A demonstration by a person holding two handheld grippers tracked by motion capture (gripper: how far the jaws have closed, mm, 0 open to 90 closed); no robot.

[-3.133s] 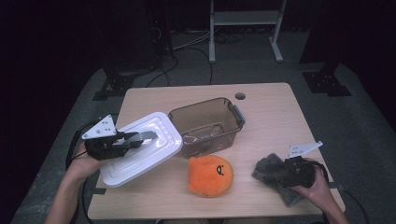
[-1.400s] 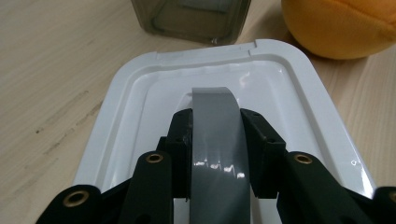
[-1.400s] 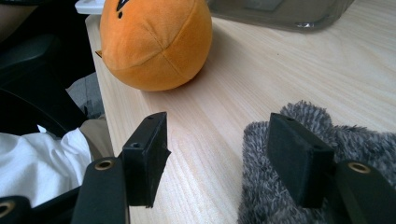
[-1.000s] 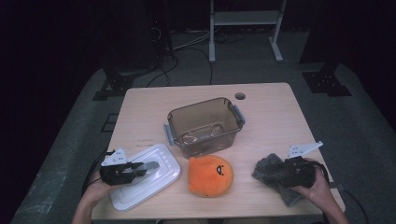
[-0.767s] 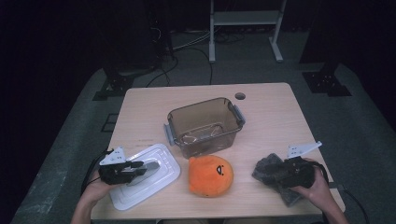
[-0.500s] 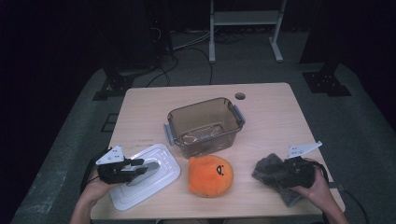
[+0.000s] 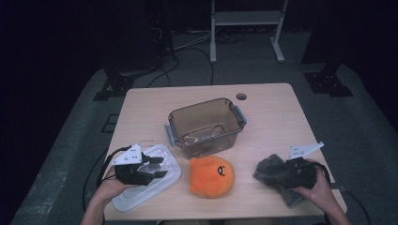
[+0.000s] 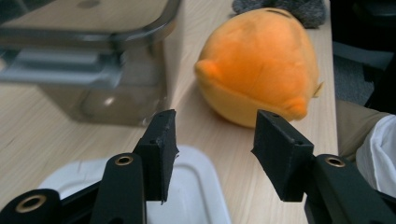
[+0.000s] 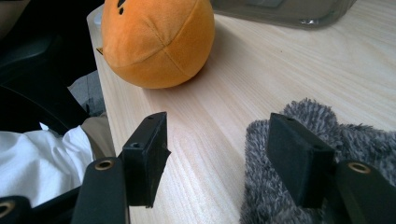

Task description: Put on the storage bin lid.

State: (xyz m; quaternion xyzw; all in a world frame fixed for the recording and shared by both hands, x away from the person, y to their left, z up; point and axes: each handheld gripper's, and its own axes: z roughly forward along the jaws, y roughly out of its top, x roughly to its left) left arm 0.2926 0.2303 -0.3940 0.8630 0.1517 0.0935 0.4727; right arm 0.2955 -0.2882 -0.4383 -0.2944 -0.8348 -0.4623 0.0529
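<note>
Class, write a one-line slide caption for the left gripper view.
Open left tool above white lid, facing orange plush.

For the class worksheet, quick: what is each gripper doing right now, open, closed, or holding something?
Left gripper: open, jaws just opening, nothing between them, above the white lid.
Right gripper: open, holding nothing, at the grey fuzzy cloth.

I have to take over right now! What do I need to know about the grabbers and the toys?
Left gripper: jaws have just been opening, nothing between them, above the white lid lying at the table's front left.
Right gripper: open, over the grey fuzzy cloth, not gripping it.
Orange plush sits in front of the empty clear bin.
Done: lid off and set down.
Left: probably loading the bin.
</note>
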